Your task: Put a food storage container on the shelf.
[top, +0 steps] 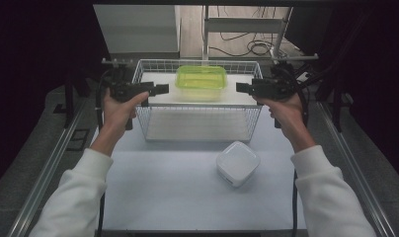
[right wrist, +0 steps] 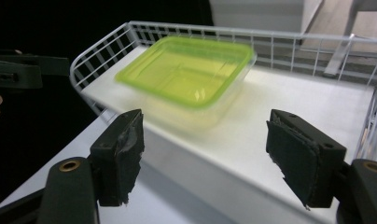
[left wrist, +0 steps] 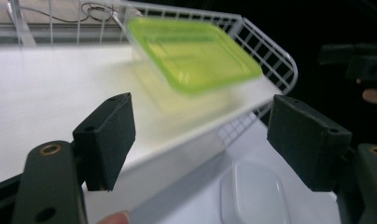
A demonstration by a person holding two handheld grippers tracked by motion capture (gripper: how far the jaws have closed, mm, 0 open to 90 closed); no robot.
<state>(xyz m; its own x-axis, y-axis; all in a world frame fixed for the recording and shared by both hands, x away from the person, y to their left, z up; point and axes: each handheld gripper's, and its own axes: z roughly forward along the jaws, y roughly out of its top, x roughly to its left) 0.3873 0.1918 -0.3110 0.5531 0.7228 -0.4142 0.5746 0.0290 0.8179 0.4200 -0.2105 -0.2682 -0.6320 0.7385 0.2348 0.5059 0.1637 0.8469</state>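
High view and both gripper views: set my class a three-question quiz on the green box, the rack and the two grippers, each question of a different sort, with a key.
1. True or false: the green box rests on the shelf of the wire rack.
2. Multiple choice: the white box lies (a) on the rack's shelf, (b) on the table in front of the rack, (c) between the right gripper's jaws.
3. Short answer: how do the jaws of the left gripper and the right gripper stand, and what do they hold?

Key
1. True.
2. b.
3. Both open, one at each side of the green box, holding nothing.
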